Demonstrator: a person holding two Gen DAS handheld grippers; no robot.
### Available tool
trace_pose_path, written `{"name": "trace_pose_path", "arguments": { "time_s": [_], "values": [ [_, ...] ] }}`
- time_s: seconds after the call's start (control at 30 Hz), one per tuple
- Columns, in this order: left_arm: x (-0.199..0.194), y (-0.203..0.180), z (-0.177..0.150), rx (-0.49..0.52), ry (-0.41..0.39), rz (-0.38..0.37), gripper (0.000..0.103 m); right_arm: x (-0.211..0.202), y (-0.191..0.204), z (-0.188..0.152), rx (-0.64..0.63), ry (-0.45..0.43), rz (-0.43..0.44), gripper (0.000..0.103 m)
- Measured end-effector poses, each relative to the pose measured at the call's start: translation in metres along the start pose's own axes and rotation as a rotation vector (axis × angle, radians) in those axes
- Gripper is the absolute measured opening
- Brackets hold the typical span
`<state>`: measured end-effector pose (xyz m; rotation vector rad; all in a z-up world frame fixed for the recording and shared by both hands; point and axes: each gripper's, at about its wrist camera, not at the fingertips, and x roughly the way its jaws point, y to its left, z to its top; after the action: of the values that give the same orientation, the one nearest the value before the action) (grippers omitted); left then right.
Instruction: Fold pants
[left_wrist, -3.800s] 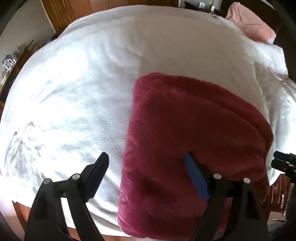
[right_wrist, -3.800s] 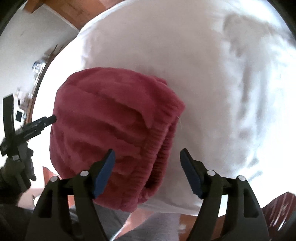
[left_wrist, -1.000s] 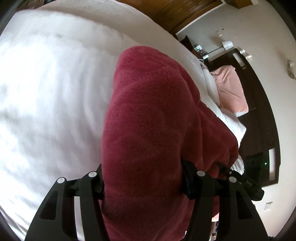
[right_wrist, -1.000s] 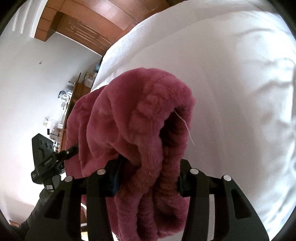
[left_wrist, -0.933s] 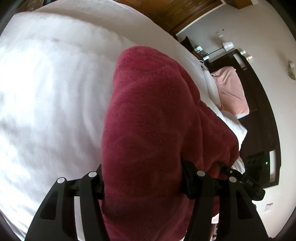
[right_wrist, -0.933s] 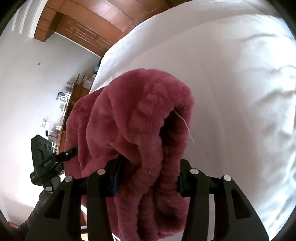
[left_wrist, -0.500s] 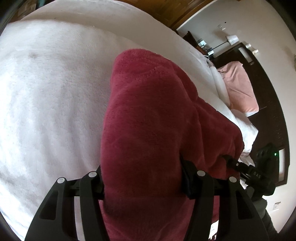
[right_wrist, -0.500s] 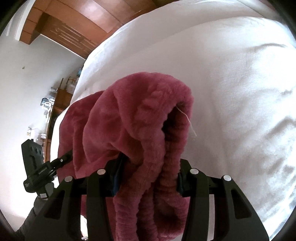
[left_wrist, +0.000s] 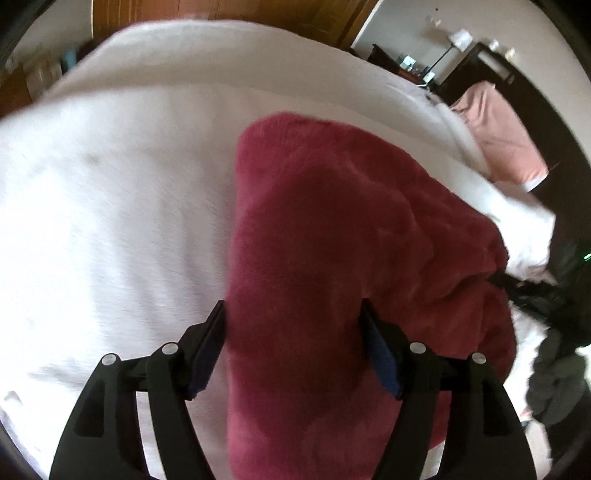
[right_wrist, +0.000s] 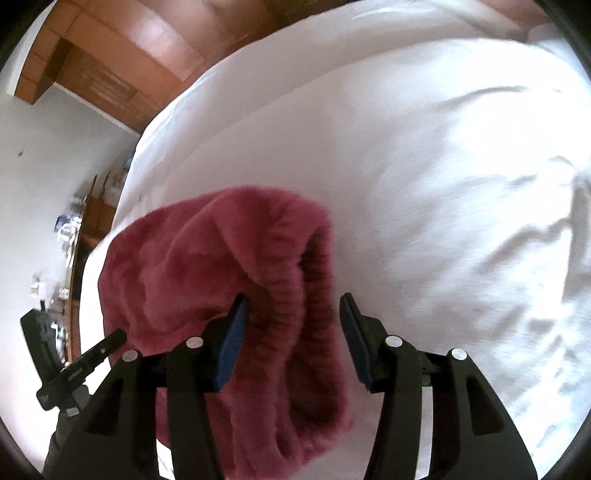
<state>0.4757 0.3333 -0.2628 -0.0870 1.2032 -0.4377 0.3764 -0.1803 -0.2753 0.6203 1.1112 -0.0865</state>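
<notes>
The folded dark red fleece pants (left_wrist: 332, 240) lie as a thick bundle on the white bed (left_wrist: 110, 203). My left gripper (left_wrist: 293, 314) straddles their near end. Its jaws are opening, and the blue pads (left_wrist: 384, 362) show beside the fabric with the pants still between them. In the right wrist view my right gripper (right_wrist: 293, 310) straddles the ribbed waistband end of the pants (right_wrist: 207, 258). Its jaws are opening too. A gap shows at the right pad (right_wrist: 354, 343), while the left pad sits against the fabric. Each gripper appears at the edge of the other's view.
The white bed cover (right_wrist: 443, 184) stretches wide beyond the pants. A pink pillow (left_wrist: 498, 136) and a dark headboard lie far right in the left wrist view. A wooden wardrobe (right_wrist: 110, 48) and a cluttered dresser (right_wrist: 70, 236) stand beyond the bed. A grey sleeve (left_wrist: 554, 380) is at right.
Both grippers have come down toward the bed with the pants, and their jaws have widened: the pads that squeezed the fabric now stand off it. The bundle rests flatter.
</notes>
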Motion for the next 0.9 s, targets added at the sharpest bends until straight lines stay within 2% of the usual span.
{"name": "trace_pose_path", "arguments": {
  "time_s": [0.07,0.13,0.27,0.43,0.57,0.67,0.9],
  "values": [
    [-0.014,-0.009,-0.004,0.054,-0.029,0.073,0.07,-0.016,0.0,0.0,-0.001,-0.029,-0.055,0.052],
    [-0.025,-0.017,-0.01,0.099,-0.054,0.137,0.07,-0.033,0.006,-0.006,-0.025,-0.061,-0.061,0.052],
    [-0.034,-0.027,-0.023,0.146,-0.058,0.205,0.074,-0.05,0.057,-0.029,-0.202,-0.102,-0.082,0.052],
    [-0.023,-0.036,-0.04,0.161,-0.019,0.202,0.074,-0.033,0.097,-0.058,-0.326,-0.054,-0.097,0.052],
    [-0.01,-0.039,-0.051,0.185,0.01,0.21,0.074,-0.004,0.092,-0.077,-0.376,0.009,-0.17,0.052],
    [-0.005,-0.039,-0.053,0.191,0.019,0.213,0.075,0.017,0.087,-0.077,-0.387,0.027,-0.227,0.052],
    [0.001,-0.039,-0.059,0.221,0.025,0.219,0.079,0.051,0.075,-0.071,-0.369,0.054,-0.262,0.052]
  ]
}}
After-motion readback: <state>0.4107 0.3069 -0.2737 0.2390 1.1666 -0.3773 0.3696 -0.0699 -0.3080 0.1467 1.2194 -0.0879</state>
